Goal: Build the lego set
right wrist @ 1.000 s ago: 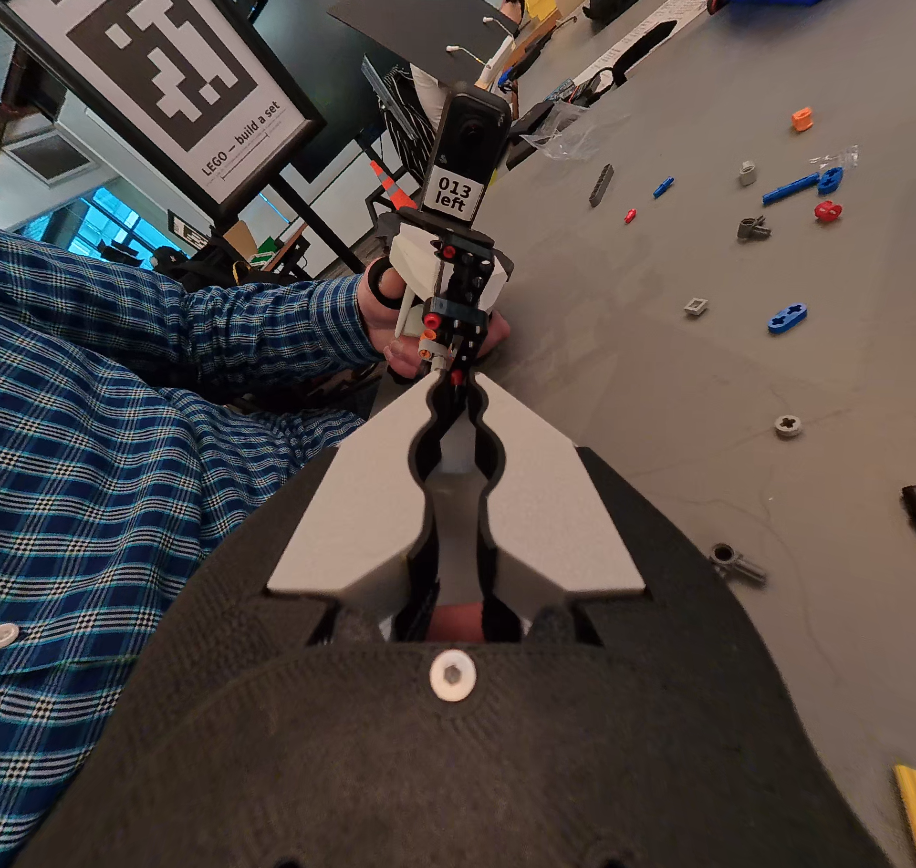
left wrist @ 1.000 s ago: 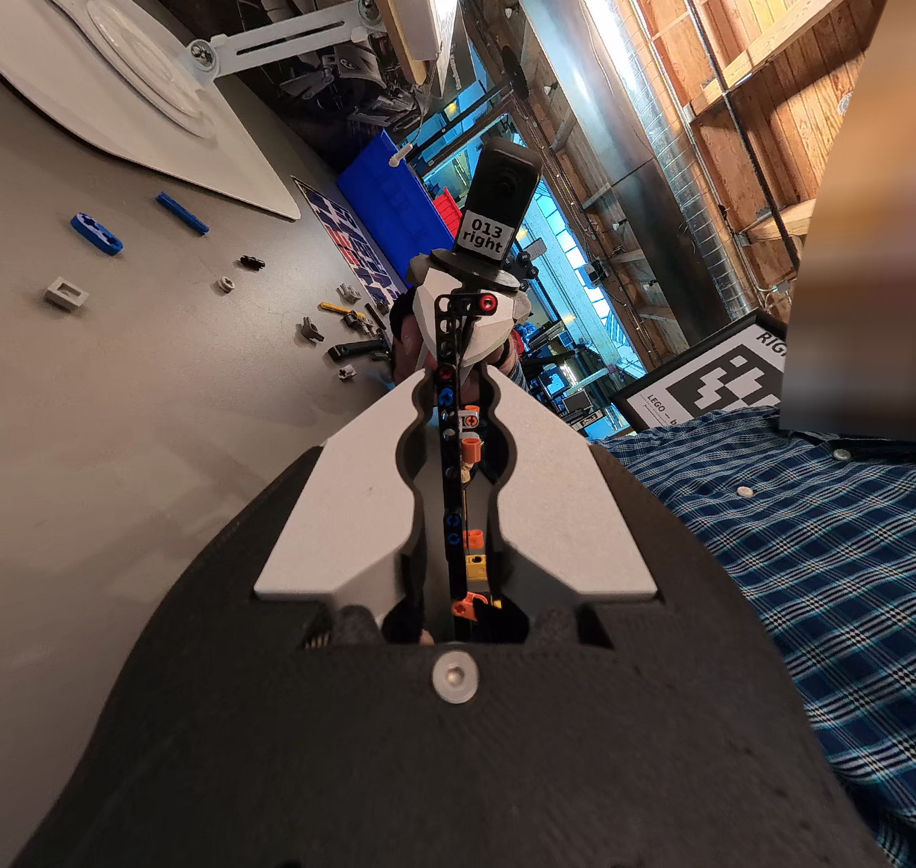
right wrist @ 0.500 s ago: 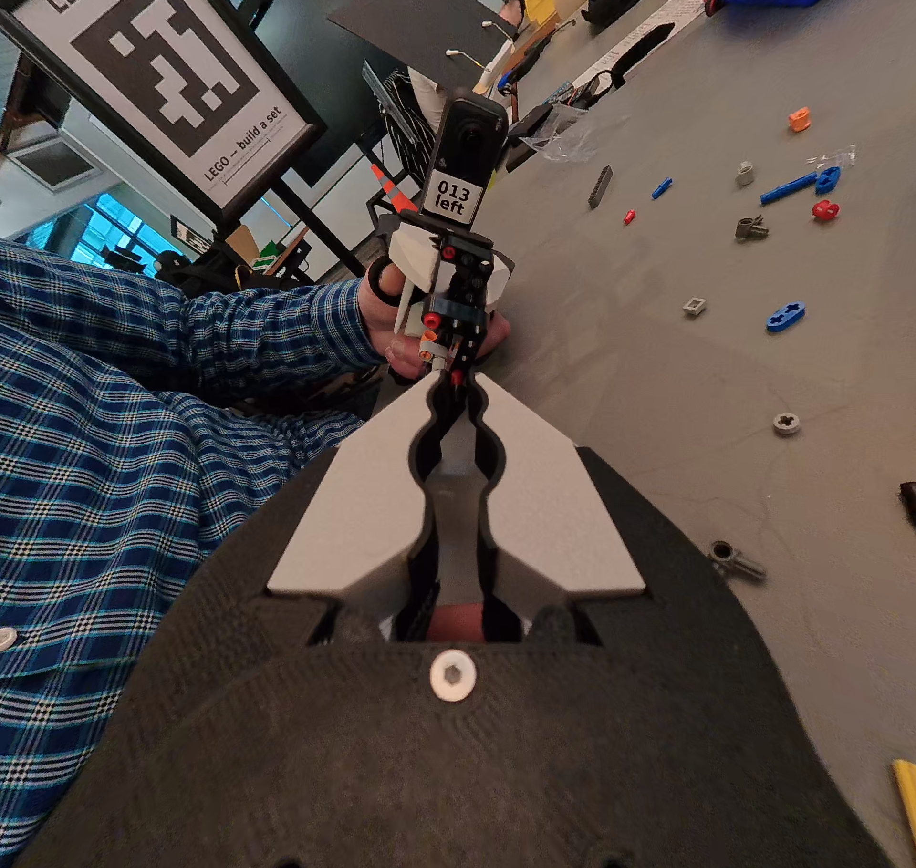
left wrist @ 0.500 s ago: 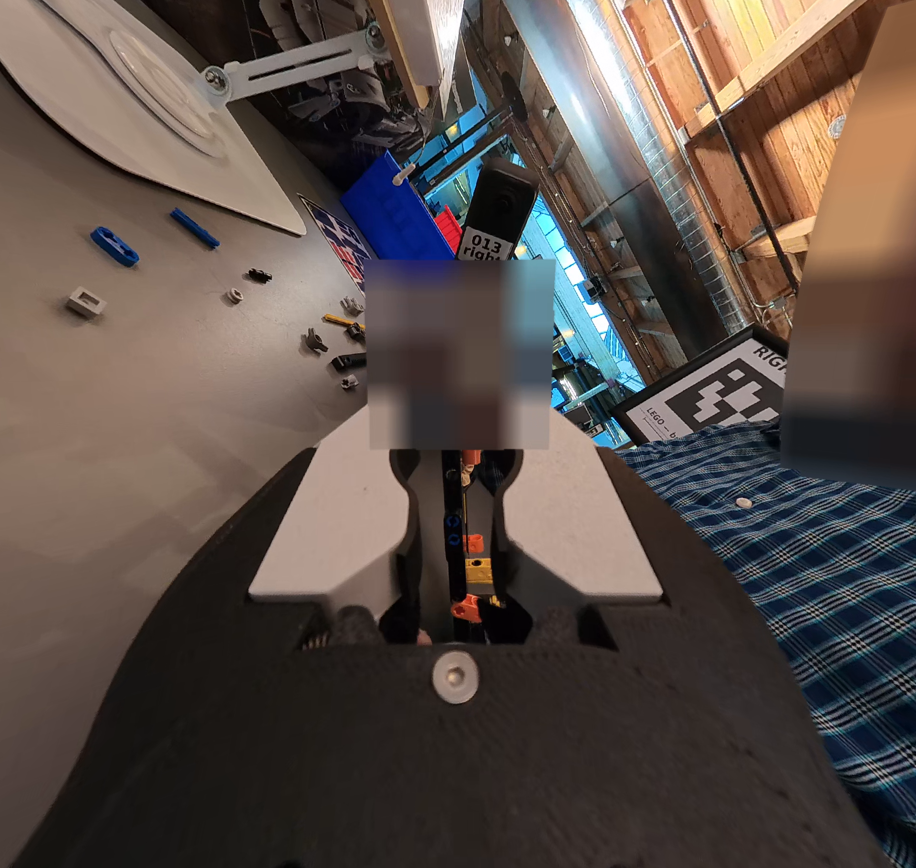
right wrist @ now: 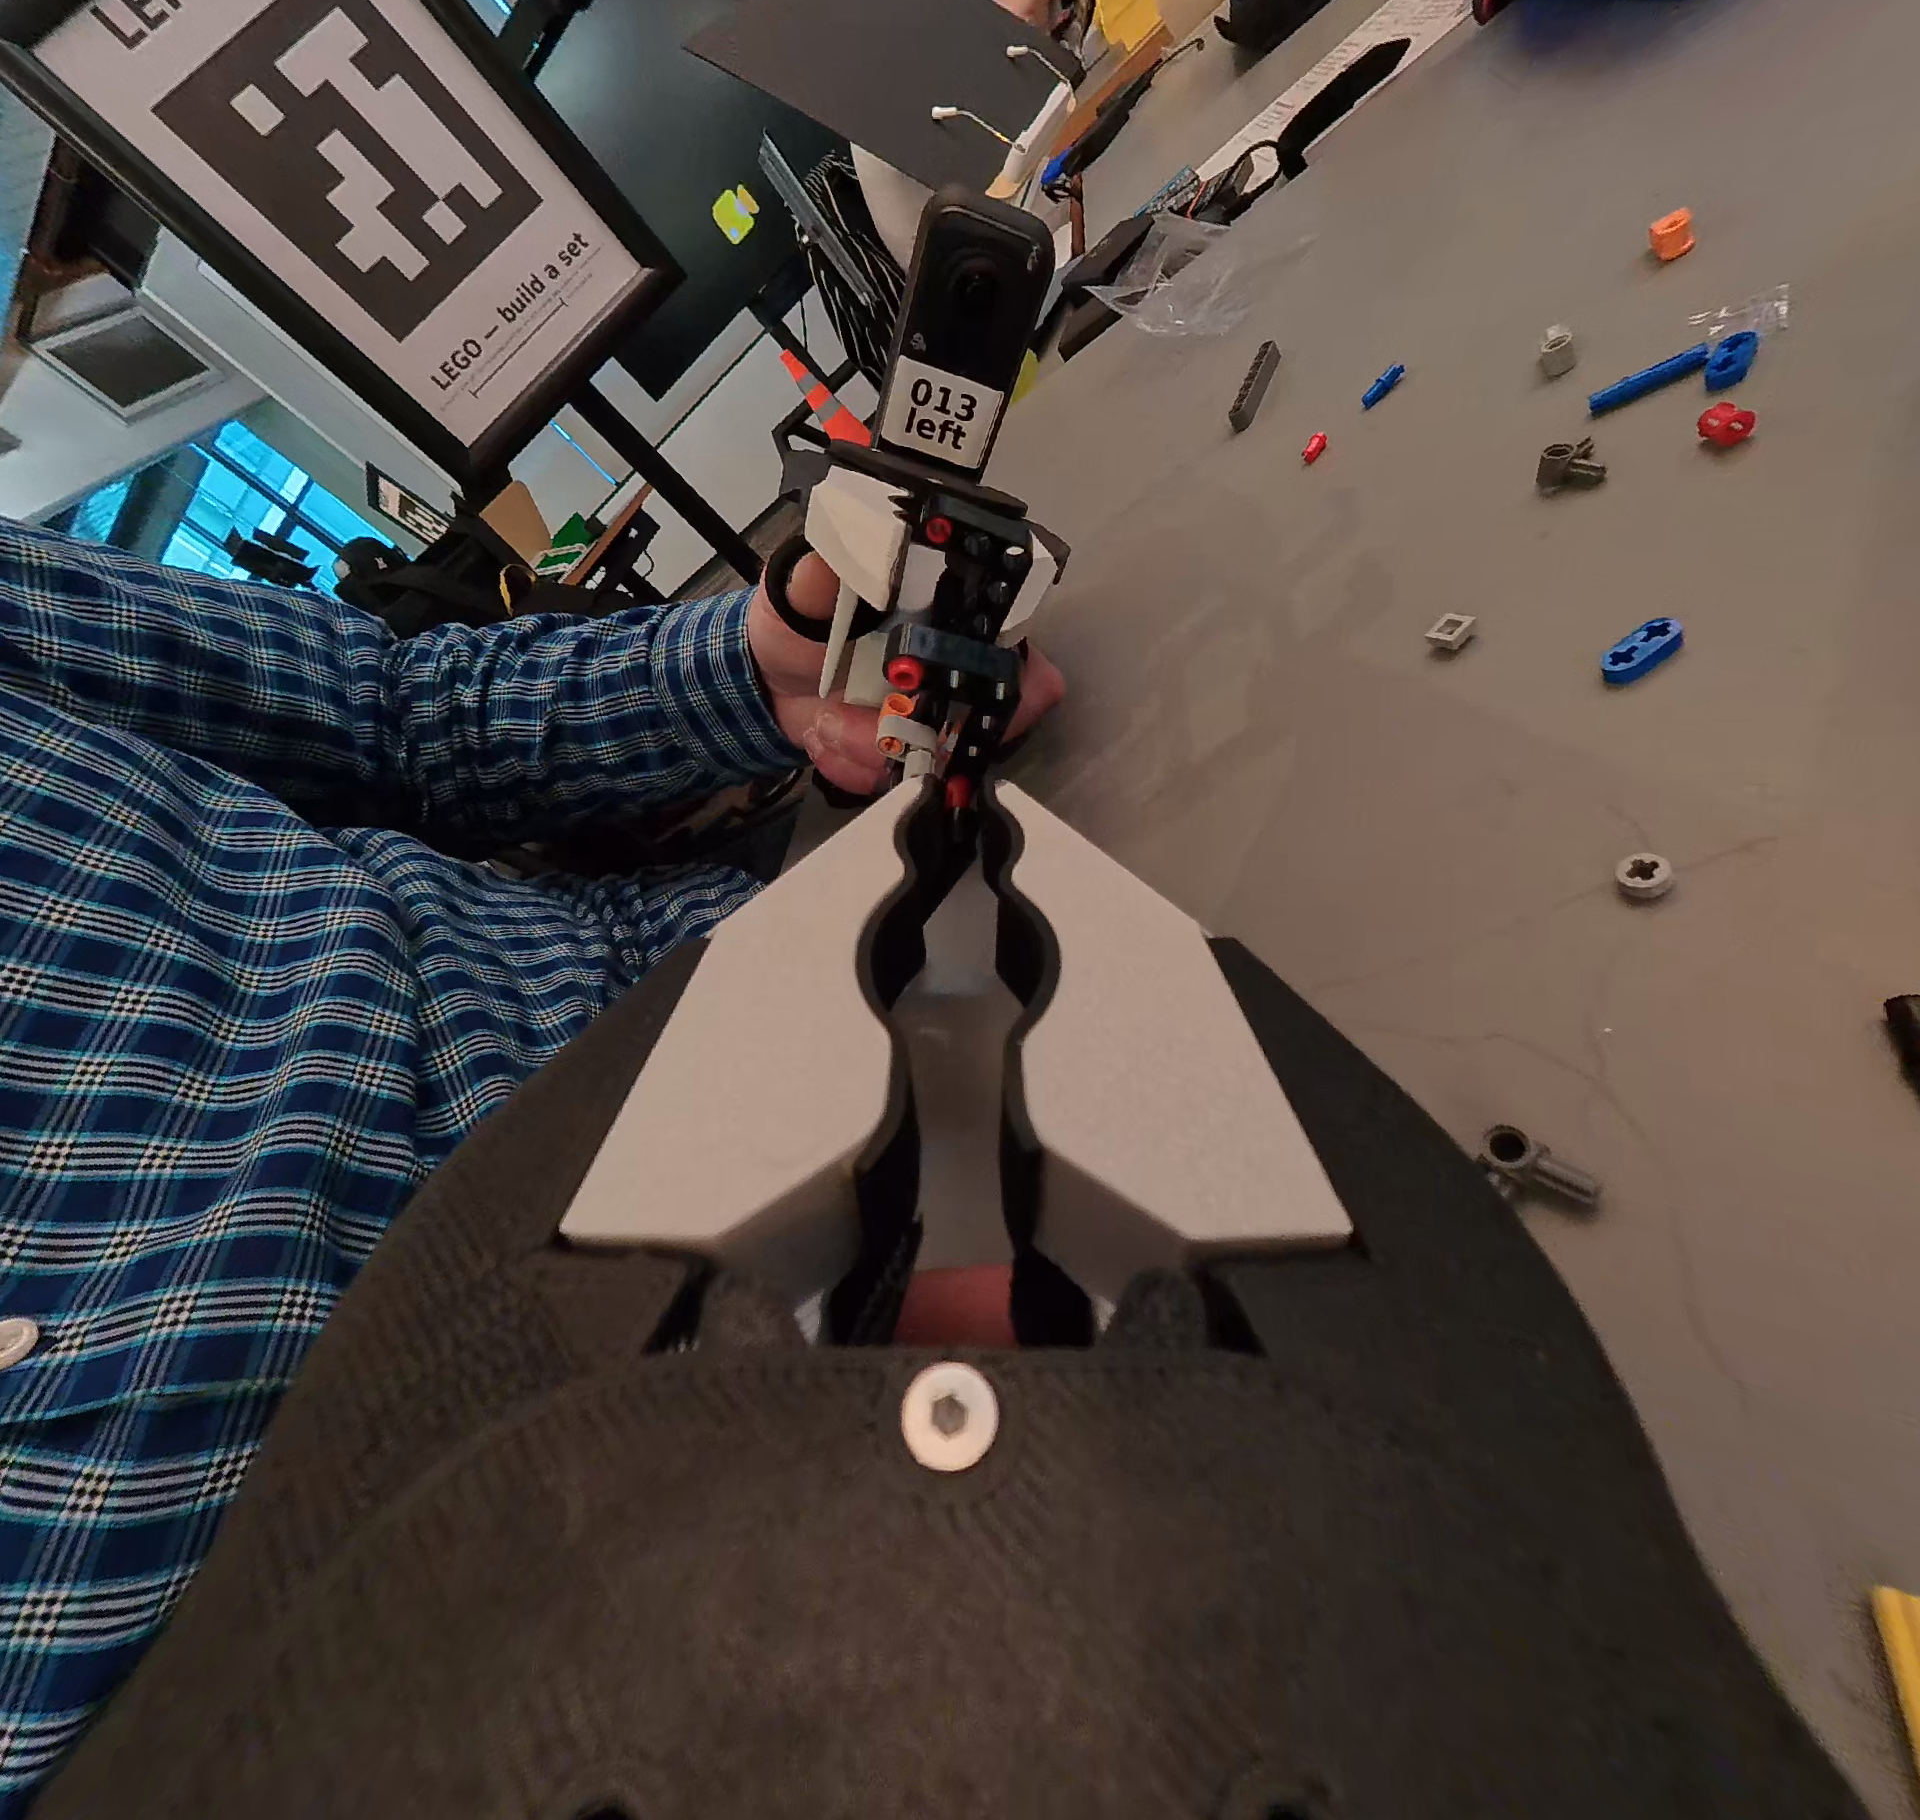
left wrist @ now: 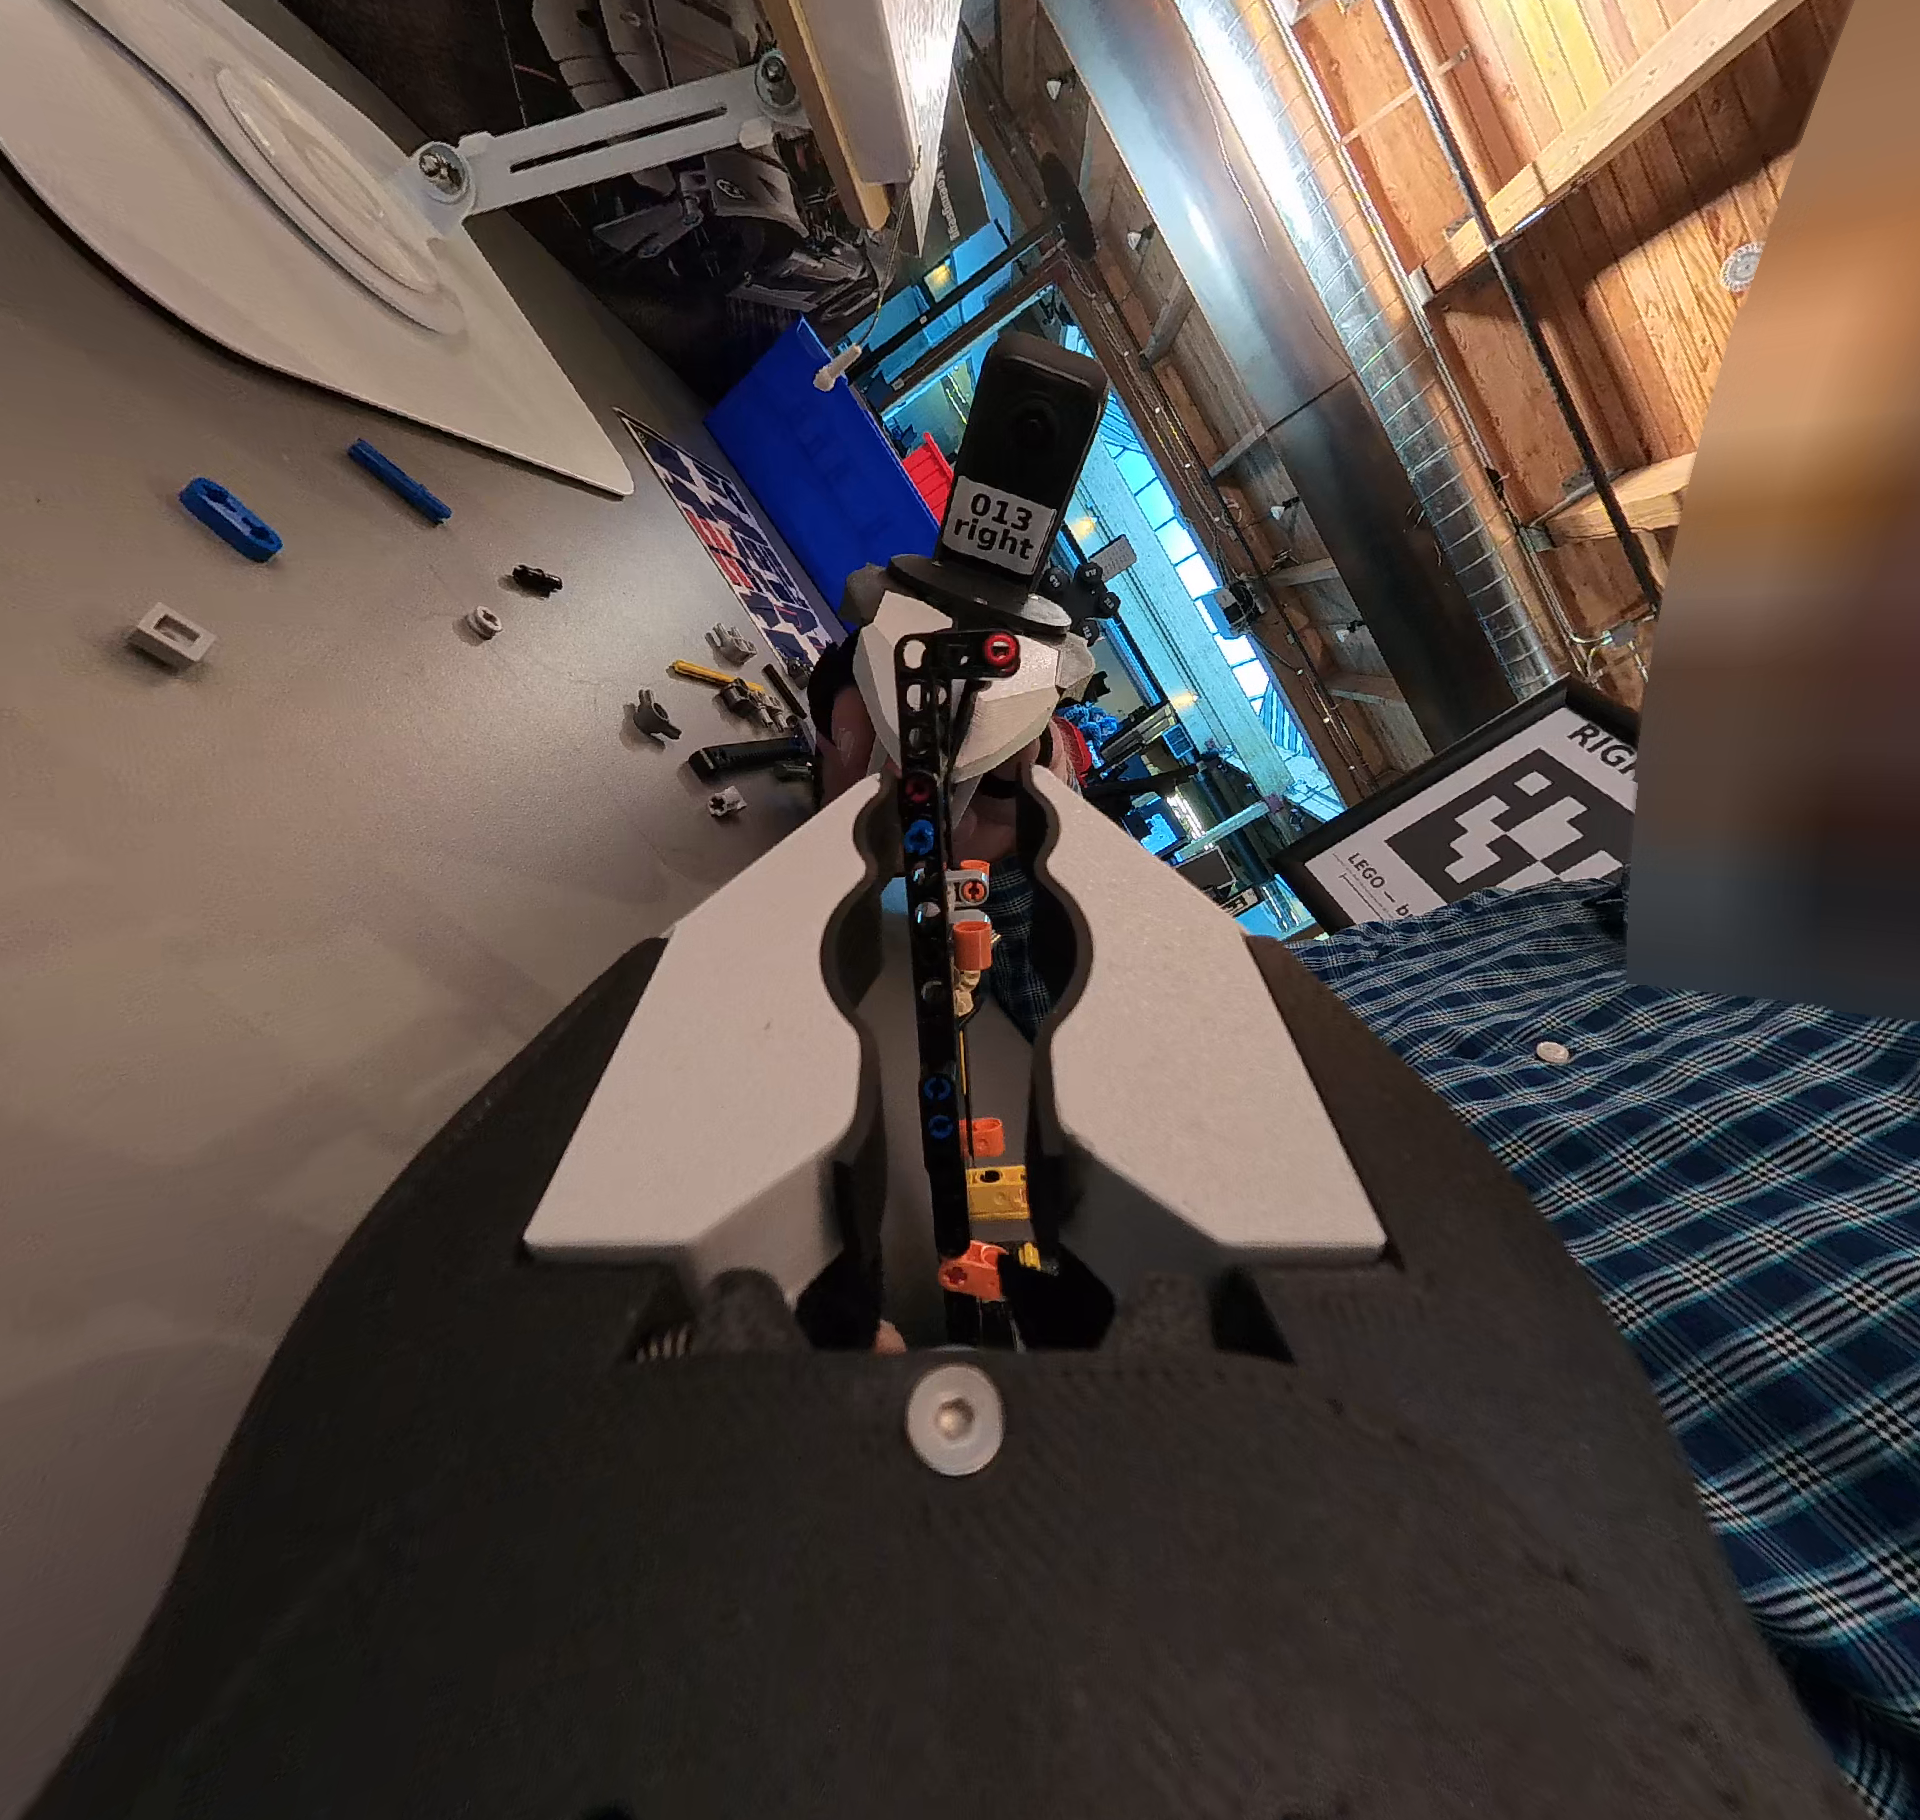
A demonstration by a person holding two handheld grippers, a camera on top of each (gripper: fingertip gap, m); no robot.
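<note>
A long black lego beam assembly [left wrist: 932, 991] with red, blue, orange and yellow parts is held in the air between both grippers. My left gripper [left wrist: 961, 794] is shut on it, and the beam runs the length of its jaws and out past the tips. My right gripper [right wrist: 956, 799] is shut on the beam's far end, by a red pin. The two grippers face each other. The right gripper's white fingers [left wrist: 1013, 710] show in the left wrist view, and the left gripper's fingers [right wrist: 857, 544] show in the right wrist view.
Loose lego parts lie on the grey table [right wrist: 1351, 835]: a blue link [right wrist: 1642, 650], a grey round piece [right wrist: 1644, 877], a grey connector [right wrist: 1538, 1162], a red piece [right wrist: 1725, 423]. A white plate [left wrist: 260, 170] and a blue bin [left wrist: 821, 461] stand farther off. A person's plaid sleeve [right wrist: 416, 731] is at the left. One gripper's finger ends stand about 5 cm off the other's.
Both grippers keep their hold on the assembly. The views have shifted only slightly. Nothing was taken or let go.
</note>
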